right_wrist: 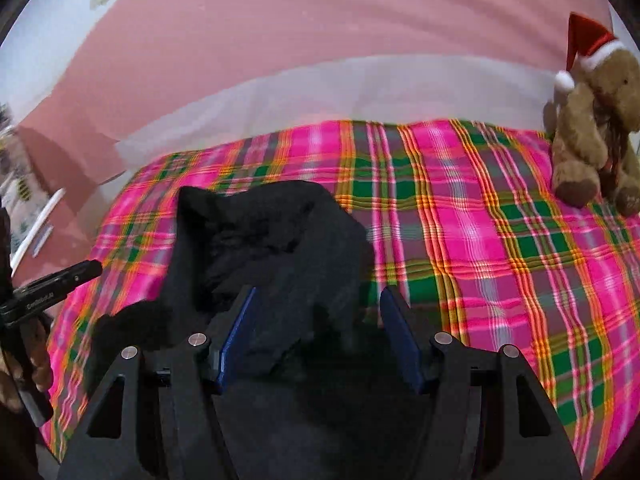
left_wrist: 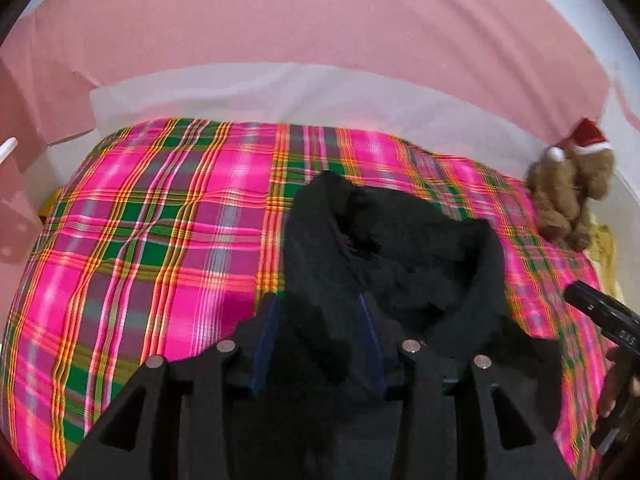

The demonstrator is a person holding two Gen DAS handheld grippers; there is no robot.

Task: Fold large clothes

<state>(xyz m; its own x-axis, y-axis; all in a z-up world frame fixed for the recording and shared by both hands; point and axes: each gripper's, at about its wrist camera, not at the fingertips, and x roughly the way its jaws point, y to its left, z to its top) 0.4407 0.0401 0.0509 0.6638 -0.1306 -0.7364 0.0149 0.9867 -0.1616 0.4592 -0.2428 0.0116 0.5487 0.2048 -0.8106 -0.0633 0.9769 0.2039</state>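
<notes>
A black garment (left_wrist: pixel 400 248) lies bunched on the pink plaid bed cover (left_wrist: pixel 160 220). My left gripper (left_wrist: pixel 320 304) has its blue-padded fingers apart with a thick fold of the garment between them. In the right wrist view the garment (right_wrist: pixel 260 240) lies to the left of centre. My right gripper (right_wrist: pixel 316 300) is open, with cloth lying between its blue pads (right_wrist: pixel 394 312). The right gripper's body shows at the right edge of the left wrist view (left_wrist: pixel 600 312), and the left gripper's body shows at the left edge of the right wrist view (right_wrist: pixel 52 284).
A brown teddy bear in a red Santa hat (right_wrist: pixel 592 120) sits at the bed's far right corner; it also shows in the left wrist view (left_wrist: pixel 568 192). A pink wall (left_wrist: pixel 320 20) stands behind the bed. The plaid cover (right_wrist: pixel 500 240) stretches to the right.
</notes>
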